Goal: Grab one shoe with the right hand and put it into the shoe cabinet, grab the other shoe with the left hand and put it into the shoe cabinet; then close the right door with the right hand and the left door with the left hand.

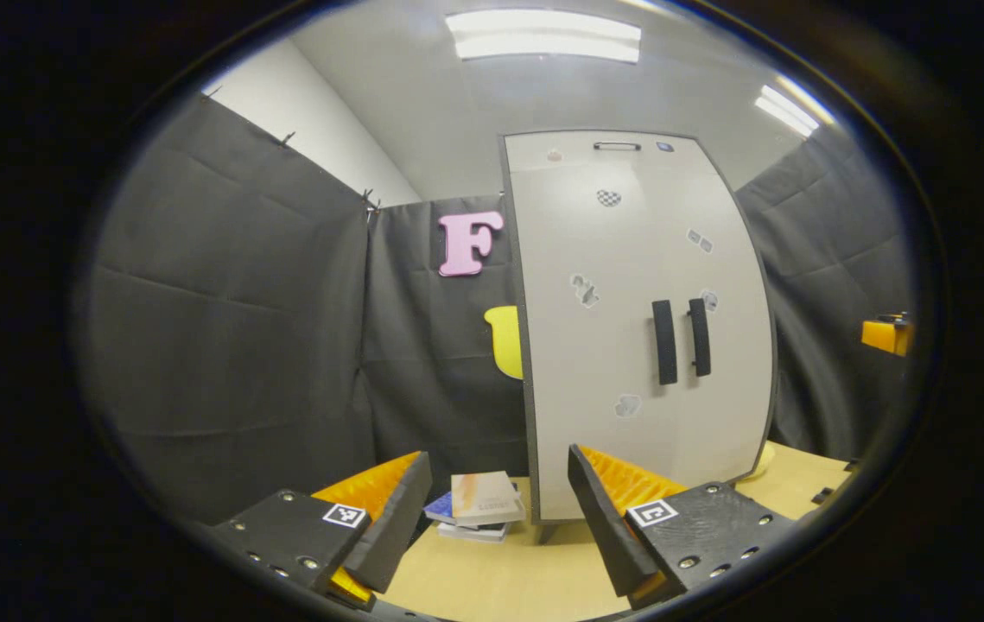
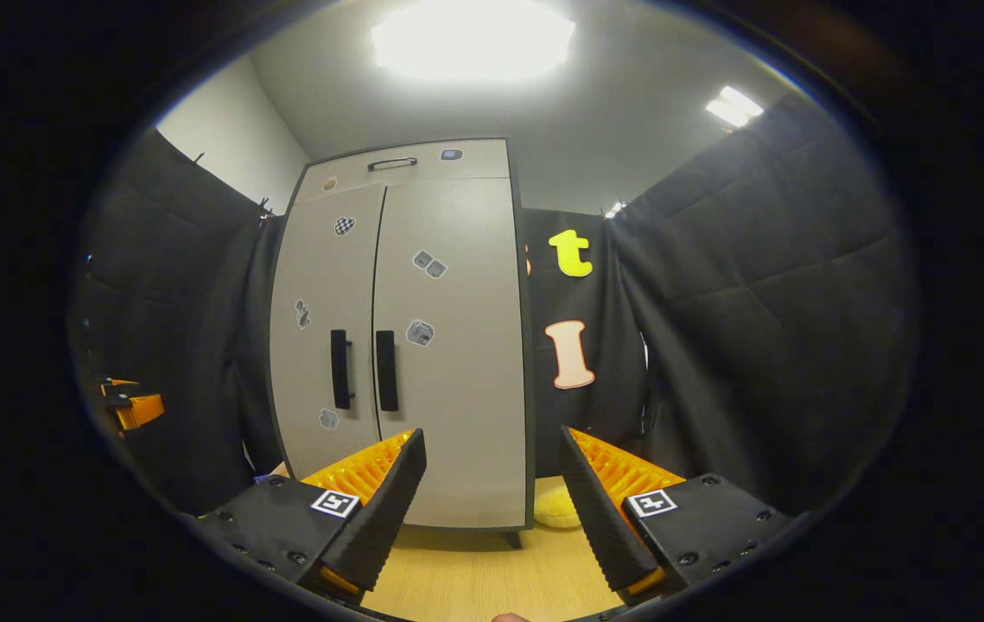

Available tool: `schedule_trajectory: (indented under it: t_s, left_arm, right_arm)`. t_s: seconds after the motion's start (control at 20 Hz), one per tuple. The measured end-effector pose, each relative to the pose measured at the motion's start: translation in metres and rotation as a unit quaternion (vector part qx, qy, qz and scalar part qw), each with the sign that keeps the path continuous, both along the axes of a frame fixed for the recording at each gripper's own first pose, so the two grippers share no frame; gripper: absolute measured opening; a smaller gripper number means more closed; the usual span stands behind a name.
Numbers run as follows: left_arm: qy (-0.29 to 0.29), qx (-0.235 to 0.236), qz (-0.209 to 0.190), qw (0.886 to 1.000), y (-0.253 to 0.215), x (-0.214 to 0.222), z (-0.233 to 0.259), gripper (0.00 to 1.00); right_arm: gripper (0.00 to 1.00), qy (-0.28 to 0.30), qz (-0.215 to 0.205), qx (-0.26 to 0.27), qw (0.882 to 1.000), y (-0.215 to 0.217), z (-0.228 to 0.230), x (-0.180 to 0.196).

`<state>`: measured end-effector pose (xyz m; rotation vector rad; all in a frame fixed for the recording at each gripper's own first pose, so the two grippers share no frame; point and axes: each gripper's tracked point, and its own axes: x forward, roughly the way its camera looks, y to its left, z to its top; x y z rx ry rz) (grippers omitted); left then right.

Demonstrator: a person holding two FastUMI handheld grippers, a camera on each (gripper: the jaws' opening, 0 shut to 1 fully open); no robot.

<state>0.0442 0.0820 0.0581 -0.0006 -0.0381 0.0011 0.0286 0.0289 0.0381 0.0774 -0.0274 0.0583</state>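
The left gripper (image 1: 492, 518) hangs spread and empty above the wooden table (image 1: 492, 579), facing the shoe cabinet (image 1: 630, 345). Both cabinet doors sit flush shut, two black handles (image 1: 682, 339) side by side at the seam, so nothing inside can be seen. Left of the cabinet's foot lies a small stack of books (image 1: 479, 505). The right gripper (image 2: 492, 510) is likewise spread wide, holding nothing, before the same closed cabinet; a yellow object (image 2: 556, 510) rests at the cabinet's right corner

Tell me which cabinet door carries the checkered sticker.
The left door: its checkered sticker sits near the top, left of the centre seam. The right door carries grey stickers instead.
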Motion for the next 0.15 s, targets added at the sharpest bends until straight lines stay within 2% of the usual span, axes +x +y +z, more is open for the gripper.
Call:
schedule_trajectory:
  t_s: [0.15]
  left_arm:
    - [-0.001, 0.005, 0.003, 1.000, 0.0003, 0.0011, 0.0009, 0.98]
  right_arm:
    - [0.96, -0.003, 0.000, 0.002, 1.000, -0.0034, 0.0019, 0.0001]
